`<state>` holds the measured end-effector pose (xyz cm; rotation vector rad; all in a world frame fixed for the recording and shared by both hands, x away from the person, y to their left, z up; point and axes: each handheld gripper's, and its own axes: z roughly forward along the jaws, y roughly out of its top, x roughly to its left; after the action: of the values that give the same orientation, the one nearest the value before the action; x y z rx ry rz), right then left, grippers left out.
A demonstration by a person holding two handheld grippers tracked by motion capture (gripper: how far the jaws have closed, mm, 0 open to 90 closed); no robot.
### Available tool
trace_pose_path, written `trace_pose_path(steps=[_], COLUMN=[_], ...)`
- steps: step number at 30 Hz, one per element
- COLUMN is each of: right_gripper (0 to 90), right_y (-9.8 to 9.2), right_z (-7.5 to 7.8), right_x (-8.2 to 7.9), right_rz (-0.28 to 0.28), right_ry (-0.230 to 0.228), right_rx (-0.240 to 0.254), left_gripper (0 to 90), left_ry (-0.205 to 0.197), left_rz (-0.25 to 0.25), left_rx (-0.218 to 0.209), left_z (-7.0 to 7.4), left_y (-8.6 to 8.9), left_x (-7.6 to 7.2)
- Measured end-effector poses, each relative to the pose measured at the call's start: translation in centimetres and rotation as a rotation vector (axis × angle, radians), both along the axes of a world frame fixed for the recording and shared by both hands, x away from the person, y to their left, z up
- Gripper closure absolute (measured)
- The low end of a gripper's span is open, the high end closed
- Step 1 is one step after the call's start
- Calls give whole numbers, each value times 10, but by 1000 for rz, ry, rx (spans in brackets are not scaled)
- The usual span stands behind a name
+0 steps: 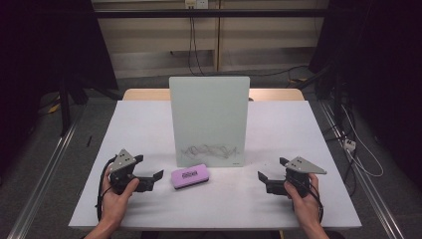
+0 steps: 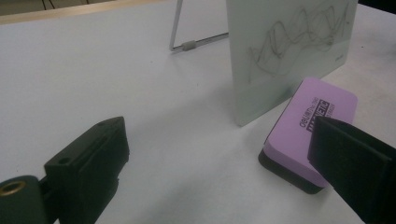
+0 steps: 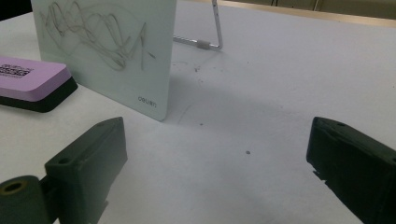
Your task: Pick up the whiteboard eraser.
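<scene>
White counter (image 1: 278,199) carries an upright pale-green glass board (image 1: 209,119) w/ black scribbles, centre. Purple rectangular eraser w/ black base (image 1: 189,177) lies just in front, nr board's left corner. Left gripper (image 1: 151,175) and right gripper (image 1: 271,174): fingers wide open, holding nothing.

Black two-jaw left gripper (image 1: 149,172) and right gripper (image 1: 271,172), each topped by a grey three-cornered plate with screws, trailing black cables; blocky matte jaws, brass-ringed hole; bare forearms.
</scene>
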<state>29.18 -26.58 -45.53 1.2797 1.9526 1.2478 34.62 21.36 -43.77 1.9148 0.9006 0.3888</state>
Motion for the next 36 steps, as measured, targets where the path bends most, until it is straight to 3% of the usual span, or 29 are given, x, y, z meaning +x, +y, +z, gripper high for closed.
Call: trace_pose_path(steps=[9,12,14,23,26,31,35,36], right_gripper=[52,52,52,54,54,54,53,53], right_y=[-1,-1,-1,0,1,2,3,3], right_z=[-1,-1,-1,-1,-1,-1,-1,0], right_x=[1,1,1,1,2,2,2,2], right_rz=[6,13,15,18,17,17,20,26], right_ry=[4,6,9,6,6,14,12,12], right_rx=[12,10,11,2,3,-5,-9,-16], left_gripper=[52,52,53,69,81,91,101,98], left_ry=[24,28,33,29,14,-10,11,37], left_rz=[-18,-40,-46,-90,-89,-133,-159,-170], left_rx=[2,36,32,38,50,40,33,62], left_z=[-1,0,1,6,7,8,8,8], left_y=[-3,-7,-9,-14,-16,-18,-22,-26], left_x=[1,1,1,0,0,2,4,4])
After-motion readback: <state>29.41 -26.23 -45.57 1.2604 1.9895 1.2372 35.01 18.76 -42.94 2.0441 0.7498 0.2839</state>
